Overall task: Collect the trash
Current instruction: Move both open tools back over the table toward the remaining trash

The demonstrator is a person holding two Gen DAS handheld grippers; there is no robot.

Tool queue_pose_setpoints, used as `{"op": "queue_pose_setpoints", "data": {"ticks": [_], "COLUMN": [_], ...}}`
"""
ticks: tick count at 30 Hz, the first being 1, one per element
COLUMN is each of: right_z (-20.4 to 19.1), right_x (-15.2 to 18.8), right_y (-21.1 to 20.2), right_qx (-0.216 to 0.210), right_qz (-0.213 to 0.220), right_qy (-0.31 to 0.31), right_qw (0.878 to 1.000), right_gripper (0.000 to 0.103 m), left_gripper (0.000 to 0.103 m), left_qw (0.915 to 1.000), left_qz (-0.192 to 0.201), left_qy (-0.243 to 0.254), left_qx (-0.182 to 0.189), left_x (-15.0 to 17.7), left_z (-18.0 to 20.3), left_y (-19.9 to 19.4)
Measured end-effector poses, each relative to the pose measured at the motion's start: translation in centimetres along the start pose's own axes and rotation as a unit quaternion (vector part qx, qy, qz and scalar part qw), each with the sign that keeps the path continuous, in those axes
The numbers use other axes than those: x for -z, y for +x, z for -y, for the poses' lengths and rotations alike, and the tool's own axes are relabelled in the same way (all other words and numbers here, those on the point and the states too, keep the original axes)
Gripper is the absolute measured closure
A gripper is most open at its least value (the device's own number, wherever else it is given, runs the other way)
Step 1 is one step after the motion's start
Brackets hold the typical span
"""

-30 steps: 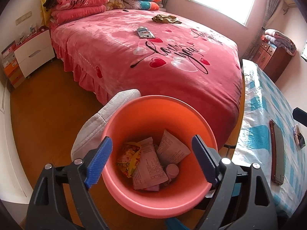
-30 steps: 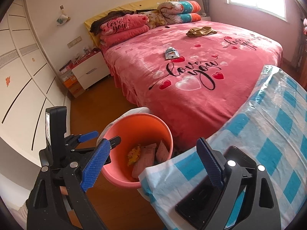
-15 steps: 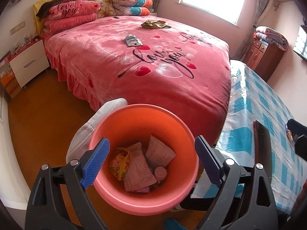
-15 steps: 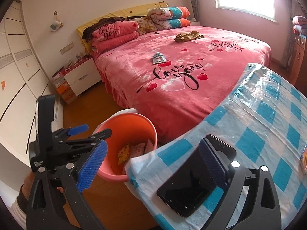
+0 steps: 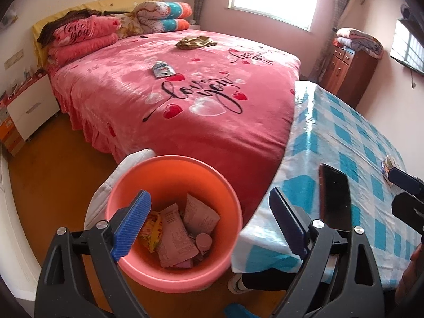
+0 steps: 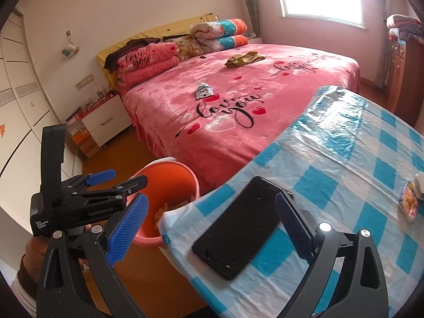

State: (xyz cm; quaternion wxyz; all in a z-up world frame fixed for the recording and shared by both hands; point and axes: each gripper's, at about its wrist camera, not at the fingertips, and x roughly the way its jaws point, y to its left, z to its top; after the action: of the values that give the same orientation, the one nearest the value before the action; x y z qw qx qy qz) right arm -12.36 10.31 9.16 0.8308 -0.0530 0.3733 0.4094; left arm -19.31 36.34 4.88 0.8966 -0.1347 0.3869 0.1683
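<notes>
An orange bin [image 5: 169, 175] stands on the floor between the bed and the table and holds several wrappers [image 5: 175, 230]; it also shows in the right wrist view [image 6: 172, 175]. My left gripper [image 5: 209, 225] is open and empty above the bin. My right gripper [image 6: 212, 225] is open and empty over the checked table, above a black phone [image 6: 238, 228]. A small wrapper [image 6: 409, 201] lies at the table's right edge. A silver packet [image 5: 163, 69] and a crumpled gold wrapper [image 5: 194, 42] lie on the pink bed.
The pink bed [image 5: 185, 106] fills the middle. The blue checked table [image 6: 344, 172] is at the right, with the phone [image 5: 335, 198] near its corner. A white cloth [image 5: 119, 169] sits behind the bin. A nightstand [image 5: 29, 108] is at the left, a wooden cabinet [image 5: 349, 71] at the right.
Both grippers have moved right and back from the bin. The table and phone now fill more of both views. The small wrapper at the table's right edge has come into sight.
</notes>
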Motion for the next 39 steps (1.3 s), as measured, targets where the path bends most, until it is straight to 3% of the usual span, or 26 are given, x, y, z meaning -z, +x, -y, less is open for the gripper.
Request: {"op": "queue_pose_setpoints", "data": {"ticks": [26, 39], "right_z": [10.5, 17.6], "right_x": [3.7, 6.3], "right_y": [-6.1, -9.4], "right_qx": [0.028, 0.065], "right_qz": [0.061, 0.095], "right_qy": [0.122, 0.191], "right_qw": [0.99, 0.975], "right_gripper": [0.008, 0.008], "left_gripper": [0.012, 0.012], "left_qw": [0.9944, 0.9853], "left_qz": [-0.009, -0.015], "left_qy": [0.1, 0.163], "left_qx": [0.034, 0.05], "left_x": [0.6, 1.3], "left_z": [11.2, 18.1], "left_y": [-1.7, -1.5]}}
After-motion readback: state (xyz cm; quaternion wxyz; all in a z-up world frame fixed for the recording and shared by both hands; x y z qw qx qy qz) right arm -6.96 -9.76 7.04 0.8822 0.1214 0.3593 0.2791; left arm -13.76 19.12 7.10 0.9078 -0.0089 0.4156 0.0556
